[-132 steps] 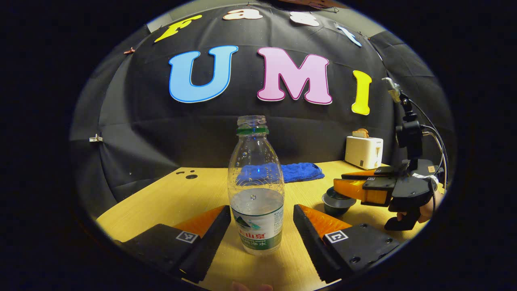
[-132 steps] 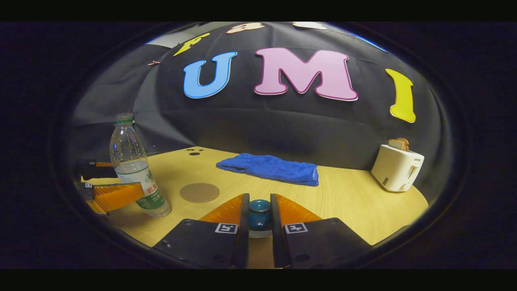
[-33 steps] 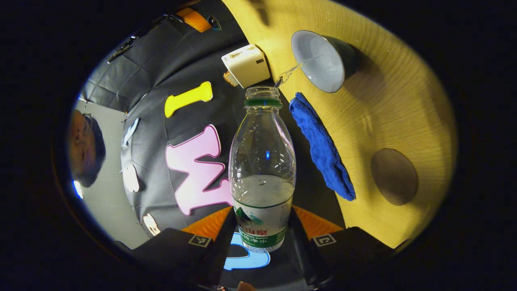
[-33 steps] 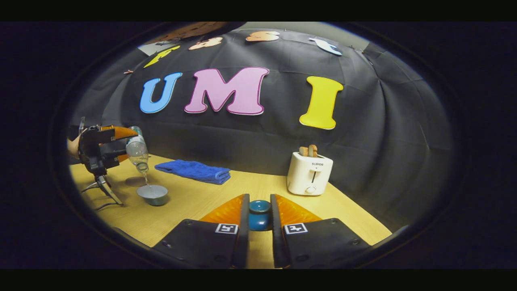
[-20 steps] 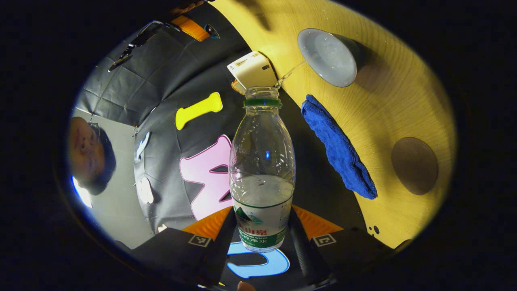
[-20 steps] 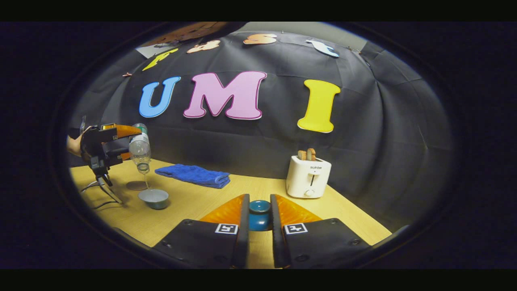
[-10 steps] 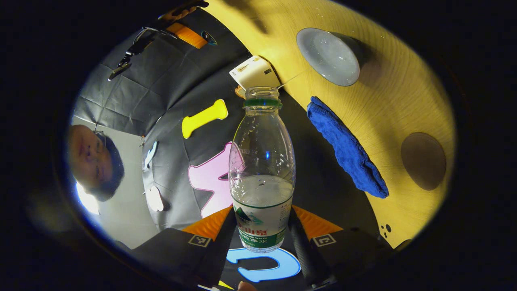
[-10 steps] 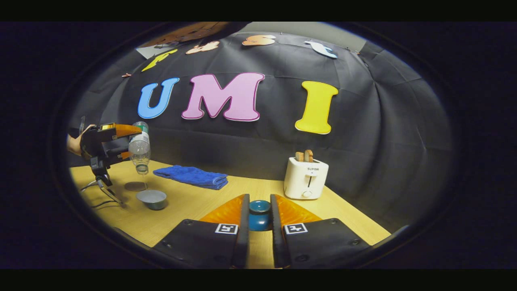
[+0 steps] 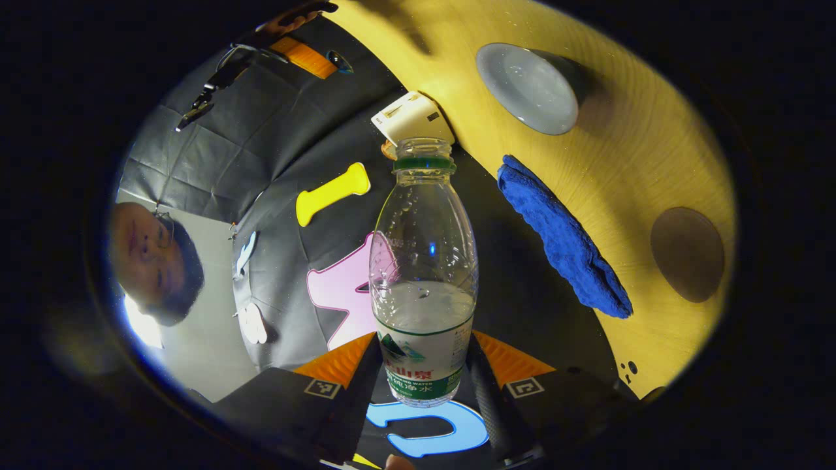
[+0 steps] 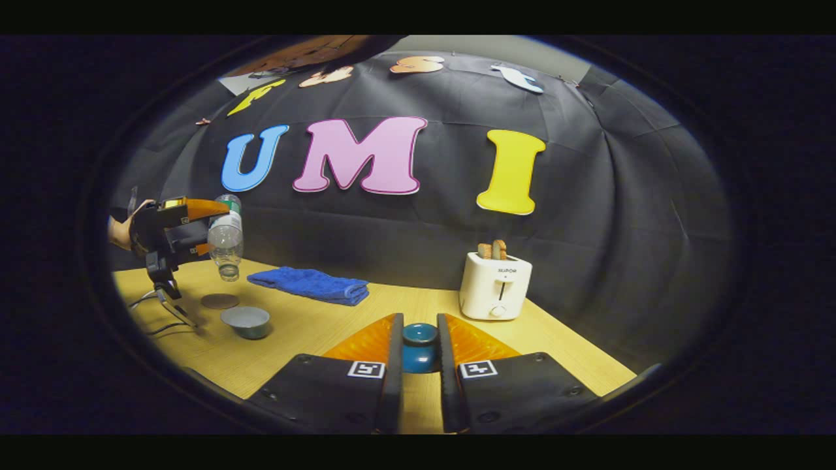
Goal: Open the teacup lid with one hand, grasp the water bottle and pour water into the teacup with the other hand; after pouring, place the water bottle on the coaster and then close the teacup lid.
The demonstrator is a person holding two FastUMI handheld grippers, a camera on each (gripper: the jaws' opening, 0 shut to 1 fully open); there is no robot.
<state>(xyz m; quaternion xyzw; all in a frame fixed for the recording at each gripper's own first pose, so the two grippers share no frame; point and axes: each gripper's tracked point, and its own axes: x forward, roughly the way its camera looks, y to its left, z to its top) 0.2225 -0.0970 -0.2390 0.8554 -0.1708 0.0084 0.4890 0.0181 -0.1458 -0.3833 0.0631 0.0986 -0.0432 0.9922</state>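
The left hand-held gripper [image 9: 423,365] grips a water bottle [image 9: 423,274], tipped neck-down above the bench [image 9: 627,163], mid-frame in the left gripper view. The open teacup [image 9: 528,88] sits at upper right, the coaster [image 9: 687,253] at far right. The right hand-held gripper [image 10: 419,356] clasps the teacup lid [image 10: 419,346] at bottom centre.

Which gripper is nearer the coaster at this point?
Left. The left gripper holds the water bottle in the air just above the coaster and teacup. The right gripper holds the lid well off to the side, nearer the toaster.
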